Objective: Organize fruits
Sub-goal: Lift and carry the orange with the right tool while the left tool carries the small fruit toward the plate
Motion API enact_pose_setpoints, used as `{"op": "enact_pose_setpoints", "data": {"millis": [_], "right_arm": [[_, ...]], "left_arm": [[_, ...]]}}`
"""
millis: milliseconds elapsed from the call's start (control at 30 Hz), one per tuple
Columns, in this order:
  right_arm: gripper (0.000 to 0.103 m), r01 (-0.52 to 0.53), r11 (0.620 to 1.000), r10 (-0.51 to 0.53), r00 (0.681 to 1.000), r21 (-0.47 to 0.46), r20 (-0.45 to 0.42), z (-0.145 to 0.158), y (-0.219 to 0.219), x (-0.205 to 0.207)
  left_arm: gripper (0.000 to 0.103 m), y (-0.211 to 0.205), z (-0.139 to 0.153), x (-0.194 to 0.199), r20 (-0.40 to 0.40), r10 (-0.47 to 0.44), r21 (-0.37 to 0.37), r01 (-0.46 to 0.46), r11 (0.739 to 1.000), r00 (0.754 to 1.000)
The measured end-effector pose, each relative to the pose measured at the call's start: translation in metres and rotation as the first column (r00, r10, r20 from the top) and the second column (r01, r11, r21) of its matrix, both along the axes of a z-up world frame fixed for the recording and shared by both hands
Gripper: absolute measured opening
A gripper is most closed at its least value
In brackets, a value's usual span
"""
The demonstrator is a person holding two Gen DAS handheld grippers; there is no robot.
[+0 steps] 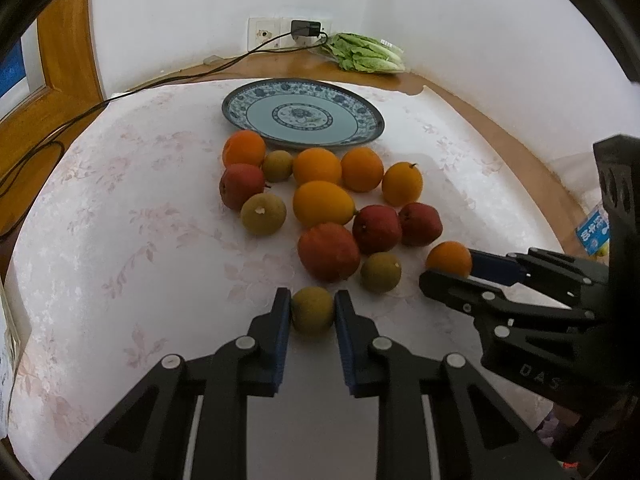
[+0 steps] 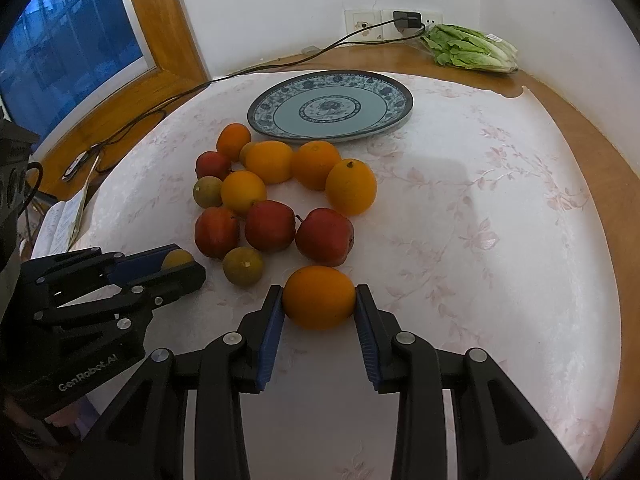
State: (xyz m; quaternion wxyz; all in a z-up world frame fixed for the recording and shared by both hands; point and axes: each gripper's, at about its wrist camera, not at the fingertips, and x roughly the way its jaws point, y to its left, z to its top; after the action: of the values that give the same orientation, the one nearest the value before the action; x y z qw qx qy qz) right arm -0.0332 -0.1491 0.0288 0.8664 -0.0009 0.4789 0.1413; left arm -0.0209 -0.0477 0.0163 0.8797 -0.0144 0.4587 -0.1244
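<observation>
We clamped the left hand-held gripper on a green fruit and the right hand-held gripper on an orange, both fruits resting on the table.

I see my left gripper, black linkage arms with blue ribbed pads, angled down at the cloth, its jaws clamped on a small round green-brown fruit resting on the cloth. My right gripper, same build, is pitched down alongside it, pads pressed to both sides of a round orange fruit. The two tools sit side by side, fingertips apart.
</observation>
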Motion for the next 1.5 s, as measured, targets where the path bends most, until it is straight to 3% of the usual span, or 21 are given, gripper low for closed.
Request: {"op": "enact_pose_setpoints", "data": {"millis": [1500], "right_arm": [[0.036,-0.029,1.000,0.029,0.998,0.000,0.056,0.031,-0.001,0.007]], "left_arm": [[0.023,0.015,0.033,0.011,0.036,0.041,-0.024,-0.040,0.999,0.999]]}}
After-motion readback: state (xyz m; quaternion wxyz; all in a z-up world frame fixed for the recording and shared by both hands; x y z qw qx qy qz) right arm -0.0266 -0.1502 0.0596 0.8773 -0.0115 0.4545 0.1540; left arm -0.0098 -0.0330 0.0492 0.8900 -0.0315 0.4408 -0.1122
